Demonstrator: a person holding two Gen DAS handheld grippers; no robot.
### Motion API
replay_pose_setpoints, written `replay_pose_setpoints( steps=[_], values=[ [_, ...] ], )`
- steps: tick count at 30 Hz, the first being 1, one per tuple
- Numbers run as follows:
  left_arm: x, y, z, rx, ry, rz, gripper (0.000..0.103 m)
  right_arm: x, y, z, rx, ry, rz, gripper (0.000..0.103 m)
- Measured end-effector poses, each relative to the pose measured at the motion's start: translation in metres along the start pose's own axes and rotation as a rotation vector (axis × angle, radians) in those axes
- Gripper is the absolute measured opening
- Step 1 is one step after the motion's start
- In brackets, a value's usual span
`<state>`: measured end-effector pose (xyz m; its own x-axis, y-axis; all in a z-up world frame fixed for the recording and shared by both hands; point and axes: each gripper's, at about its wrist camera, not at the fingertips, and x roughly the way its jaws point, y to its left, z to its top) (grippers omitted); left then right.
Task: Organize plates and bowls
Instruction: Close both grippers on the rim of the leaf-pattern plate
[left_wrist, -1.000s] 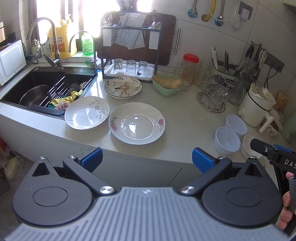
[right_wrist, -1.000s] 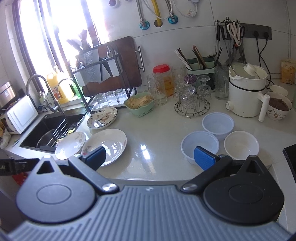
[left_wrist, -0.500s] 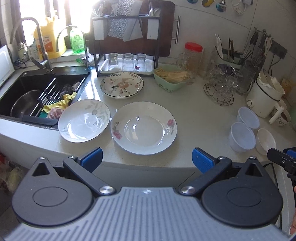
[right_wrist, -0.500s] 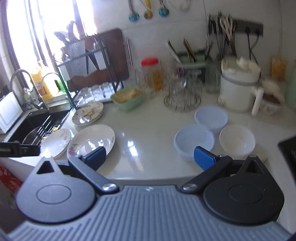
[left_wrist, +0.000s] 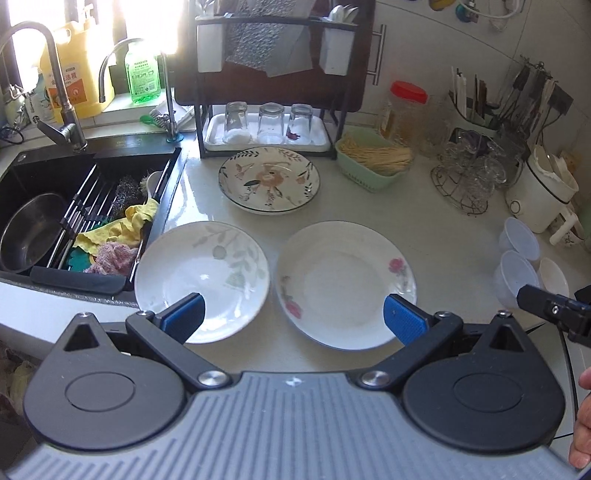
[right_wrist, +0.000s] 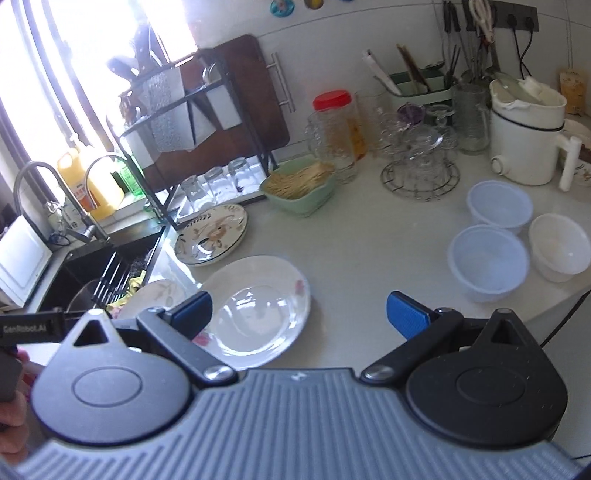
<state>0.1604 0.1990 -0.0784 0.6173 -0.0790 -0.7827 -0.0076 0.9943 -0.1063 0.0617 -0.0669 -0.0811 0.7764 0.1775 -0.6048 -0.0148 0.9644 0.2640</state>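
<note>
Three plates lie on the white counter: a leaf-patterned plate (left_wrist: 201, 275) by the sink, a rose-patterned plate (left_wrist: 347, 282) (right_wrist: 258, 310) beside it, and a floral plate (left_wrist: 269, 179) (right_wrist: 212, 234) behind them. Two translucent bowls (right_wrist: 487, 260) (right_wrist: 498, 205) and a white bowl (right_wrist: 559, 247) stand at the right. My left gripper (left_wrist: 293, 319) hangs open over the counter's front edge, its fingers over the near rims of the two front plates. Open too, my right gripper (right_wrist: 299, 312) hovers between the rose plate and the bowls. Both hold nothing.
A black sink (left_wrist: 55, 199) with rags and a steel bowl lies left. A dish rack (left_wrist: 271, 92) with upturned glasses, a green basket (left_wrist: 373, 158), a red-lidded jar (left_wrist: 406, 107), a glass stand (left_wrist: 469, 173) and a white kettle (right_wrist: 524, 140) line the back.
Both grippers have moved forward and down toward the counter; the plates now look larger and closer. The right view swung left toward the rose plate. Nothing was taken hold of.
</note>
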Motion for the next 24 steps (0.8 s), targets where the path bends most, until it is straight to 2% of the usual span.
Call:
replay_pose_setpoints(
  steps=[4,11,15,17,24],
  values=[
    [0.016,0.032,0.013,0.012,0.015,-0.028,0.103,0.018,0.032,-0.004,0.004,0.010,-0.020,0.101],
    [0.045,0.088,0.033,0.067,0.045,-0.080,0.103,0.052,0.073,-0.016,0.093,0.017,-0.090,0.101],
    [0.070,0.119,0.041,0.133,0.050,-0.100,0.103,0.072,0.093,-0.023,0.122,0.055,-0.056,0.101],
    [0.088,0.135,0.043,0.168,0.064,-0.087,0.103,0.083,0.100,-0.024,0.139,0.091,-0.033,0.101],
    [0.151,0.196,0.044,0.168,0.133,-0.115,0.103,0.117,0.125,-0.032,0.193,0.167,-0.004,0.100]
  ],
)
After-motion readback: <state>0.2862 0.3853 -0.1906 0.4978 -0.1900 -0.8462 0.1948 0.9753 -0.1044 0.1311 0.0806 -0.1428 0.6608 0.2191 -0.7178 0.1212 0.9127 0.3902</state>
